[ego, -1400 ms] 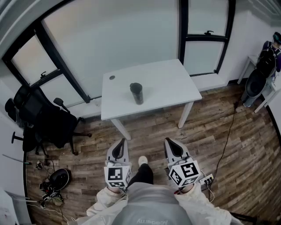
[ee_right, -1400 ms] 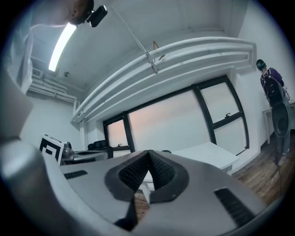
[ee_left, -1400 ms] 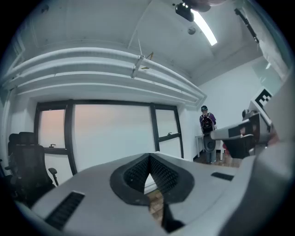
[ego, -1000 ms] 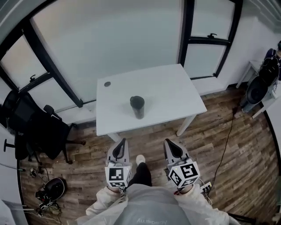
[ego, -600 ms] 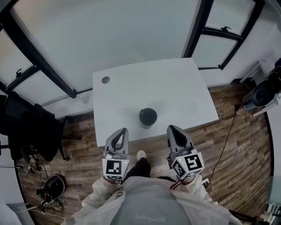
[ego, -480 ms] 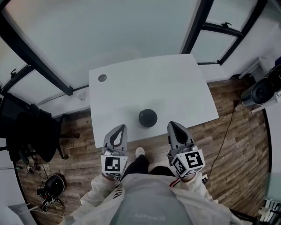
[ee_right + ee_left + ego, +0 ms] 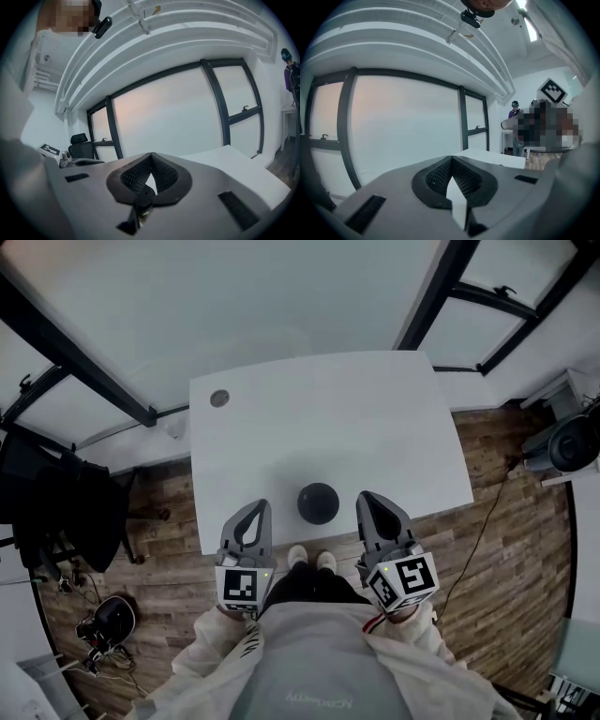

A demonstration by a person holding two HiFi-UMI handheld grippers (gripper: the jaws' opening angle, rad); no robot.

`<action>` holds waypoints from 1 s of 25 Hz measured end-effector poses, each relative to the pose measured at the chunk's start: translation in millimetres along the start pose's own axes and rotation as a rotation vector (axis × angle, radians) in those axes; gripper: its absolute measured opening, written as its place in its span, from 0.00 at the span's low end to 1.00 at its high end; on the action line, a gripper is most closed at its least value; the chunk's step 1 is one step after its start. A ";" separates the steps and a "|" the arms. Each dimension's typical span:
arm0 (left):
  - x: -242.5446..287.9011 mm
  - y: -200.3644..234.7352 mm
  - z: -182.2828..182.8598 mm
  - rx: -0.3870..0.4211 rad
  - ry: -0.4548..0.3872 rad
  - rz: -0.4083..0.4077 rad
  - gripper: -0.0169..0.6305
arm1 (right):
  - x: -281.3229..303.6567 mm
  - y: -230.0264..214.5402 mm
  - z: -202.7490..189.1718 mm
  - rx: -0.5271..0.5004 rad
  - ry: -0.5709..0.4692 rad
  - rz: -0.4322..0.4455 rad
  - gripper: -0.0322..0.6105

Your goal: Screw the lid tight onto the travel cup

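The dark travel cup [image 7: 319, 503] stands upright near the front edge of the white table [image 7: 375, 427], seen from above with its dark rounded top towards me. My left gripper [image 7: 255, 508] is just left of it and my right gripper [image 7: 367, 498] just right of it. Both are level, apart from the cup and shut on nothing. In the left gripper view the left gripper [image 7: 452, 160] has its jaws pressed together, with the table [image 7: 497, 157] beyond. The right gripper [image 7: 151, 157] looks the same, over the table [image 7: 234, 161]. Neither gripper view shows the cup clearly.
A small grey round disc [image 7: 219, 398] sits at the table's far left corner. A black office chair [image 7: 56, 502] stands to the left, dark-framed windows [image 7: 84, 362] run behind, and a cable [image 7: 487, 512] crosses the wood floor at right. Dark gear [image 7: 112, 620] lies on the floor at left.
The person has walked up to the table, so table and cup have come close. Both grippers now flank the cup at the near edge. Their jaws stayed shut.
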State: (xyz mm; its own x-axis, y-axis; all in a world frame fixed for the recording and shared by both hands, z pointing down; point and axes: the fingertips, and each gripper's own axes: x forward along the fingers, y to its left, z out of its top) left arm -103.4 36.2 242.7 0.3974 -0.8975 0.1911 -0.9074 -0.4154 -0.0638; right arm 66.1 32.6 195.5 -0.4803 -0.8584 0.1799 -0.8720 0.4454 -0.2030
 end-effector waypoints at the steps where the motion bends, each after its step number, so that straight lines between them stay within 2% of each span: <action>1: 1.2 0.0 -3.5 -0.002 0.006 0.016 0.03 | 1.8 -3.2 -1.0 0.001 0.006 0.014 0.08; 7: 4.8 -7.0 -21.5 -0.001 0.033 0.101 0.03 | 2.4 -24.8 -17.2 0.016 0.041 0.076 0.08; 11: -0.3 -9.2 -28.5 0.000 0.038 0.115 0.03 | 3.9 -25.0 -21.0 0.011 0.043 0.094 0.08; 14: -4.9 -11.3 -31.6 0.004 0.040 0.096 0.03 | 2.4 -19.7 -25.0 0.013 0.043 0.095 0.08; 21: 0.0 -22.9 -47.0 -0.011 0.031 -0.012 0.03 | 1.2 -13.5 -32.0 0.017 0.016 0.118 0.08; 25: 7.3 -21.9 -59.7 -0.091 0.064 -0.061 0.03 | 7.4 -18.7 -38.4 0.038 -0.031 0.127 0.08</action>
State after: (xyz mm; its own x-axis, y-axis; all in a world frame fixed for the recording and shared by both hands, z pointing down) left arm -88.8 47.6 304.0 0.4456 -0.8583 0.2543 -0.8915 -0.4515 0.0382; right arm 75.3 27.7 237.5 -0.5828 -0.8036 0.1208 -0.8001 0.5414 -0.2583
